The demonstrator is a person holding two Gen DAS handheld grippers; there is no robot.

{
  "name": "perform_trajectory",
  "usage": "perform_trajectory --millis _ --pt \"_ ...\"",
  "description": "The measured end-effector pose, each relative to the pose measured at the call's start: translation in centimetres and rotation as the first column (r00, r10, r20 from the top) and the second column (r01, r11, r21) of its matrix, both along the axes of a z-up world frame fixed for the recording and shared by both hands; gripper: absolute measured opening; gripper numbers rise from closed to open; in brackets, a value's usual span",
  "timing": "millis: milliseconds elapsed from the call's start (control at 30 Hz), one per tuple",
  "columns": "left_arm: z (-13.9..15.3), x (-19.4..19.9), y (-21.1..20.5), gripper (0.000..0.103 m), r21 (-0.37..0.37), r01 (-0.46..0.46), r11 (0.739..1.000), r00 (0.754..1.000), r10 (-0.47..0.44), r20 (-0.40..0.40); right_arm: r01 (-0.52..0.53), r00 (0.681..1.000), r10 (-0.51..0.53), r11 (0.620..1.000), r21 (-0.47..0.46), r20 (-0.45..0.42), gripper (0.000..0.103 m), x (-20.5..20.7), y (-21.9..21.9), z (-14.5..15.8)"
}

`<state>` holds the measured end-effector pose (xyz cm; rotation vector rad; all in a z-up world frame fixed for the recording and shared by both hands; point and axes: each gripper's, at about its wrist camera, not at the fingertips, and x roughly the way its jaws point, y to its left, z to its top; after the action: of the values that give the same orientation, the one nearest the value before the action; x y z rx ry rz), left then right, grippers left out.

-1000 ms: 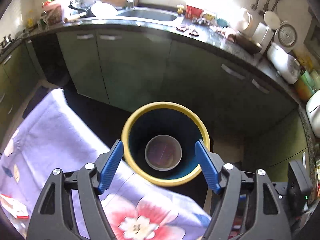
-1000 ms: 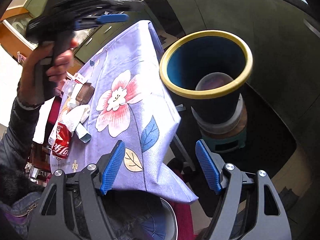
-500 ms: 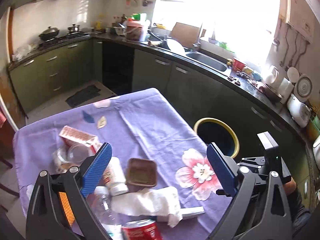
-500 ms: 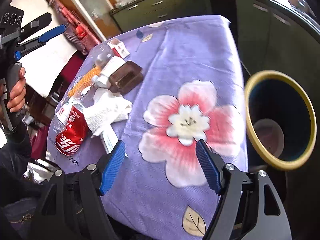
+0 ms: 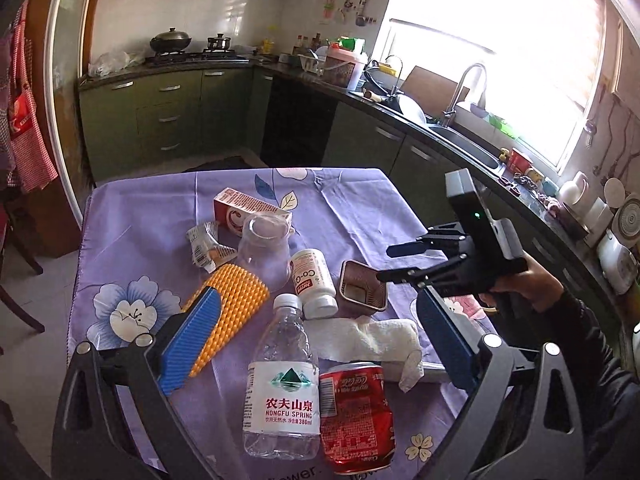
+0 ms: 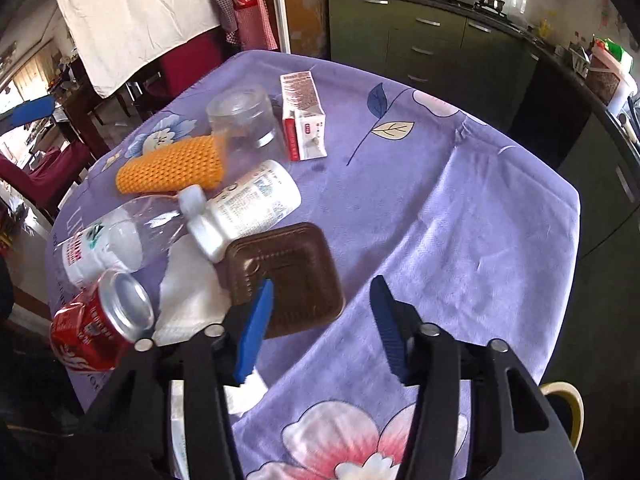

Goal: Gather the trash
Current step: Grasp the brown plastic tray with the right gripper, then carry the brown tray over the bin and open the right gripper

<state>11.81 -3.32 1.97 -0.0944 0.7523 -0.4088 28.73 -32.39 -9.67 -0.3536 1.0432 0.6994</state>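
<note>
Trash lies on the purple flowered tablecloth (image 5: 360, 208): a clear water bottle (image 5: 284, 380), a crushed red cola can (image 5: 356, 412), a white tissue (image 5: 368, 340), a brown plastic tray (image 5: 364, 290), a white pill bottle (image 5: 314, 284), an orange dimpled mat (image 5: 236, 304), a glass jar (image 5: 266, 250), a red-and-white carton (image 5: 248, 208) and a crumpled wrapper (image 5: 206, 246). My left gripper (image 5: 316, 340) hovers wide open over the bottle and can, holding nothing. My right gripper (image 6: 322, 320) hangs over the brown tray (image 6: 288, 276); its jaws are closing, with the tray's near corner between them, untouched.
The yellow-rimmed bin (image 6: 568, 396) stands off the table's near right corner. Green kitchen cabinets (image 5: 168, 108) and a sink counter (image 5: 452, 132) run behind the table. A person's hand (image 5: 532, 284) holds the right gripper at the table's right side.
Both cameras swung away from the yellow-rimmed bin to the trash on the table. The left jaws spread wider. The right jaws narrowed and now hang over the brown tray.
</note>
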Motion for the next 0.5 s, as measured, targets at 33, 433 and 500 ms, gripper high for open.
perform_trajectory --millis 33,433,500 --pt "-0.1 -0.1 0.2 0.093 -0.002 -0.004 1.000 1.000 0.004 -0.003 -0.005 1.000 0.005 1.000 -0.009 -0.013 0.039 0.6 0.2 -0.4" --pt "-1.1 -0.7 1.6 0.094 -0.012 -0.041 0.999 0.999 0.041 -0.021 -0.010 0.998 0.010 1.000 -0.008 -0.055 0.006 2.2 0.8 -3.1" --pt "-1.2 -0.7 1.6 0.094 -0.011 -0.045 0.999 0.999 0.045 -0.023 0.003 1.000 -0.003 1.000 -0.008 -0.028 0.005 1.7 0.5 -2.5"
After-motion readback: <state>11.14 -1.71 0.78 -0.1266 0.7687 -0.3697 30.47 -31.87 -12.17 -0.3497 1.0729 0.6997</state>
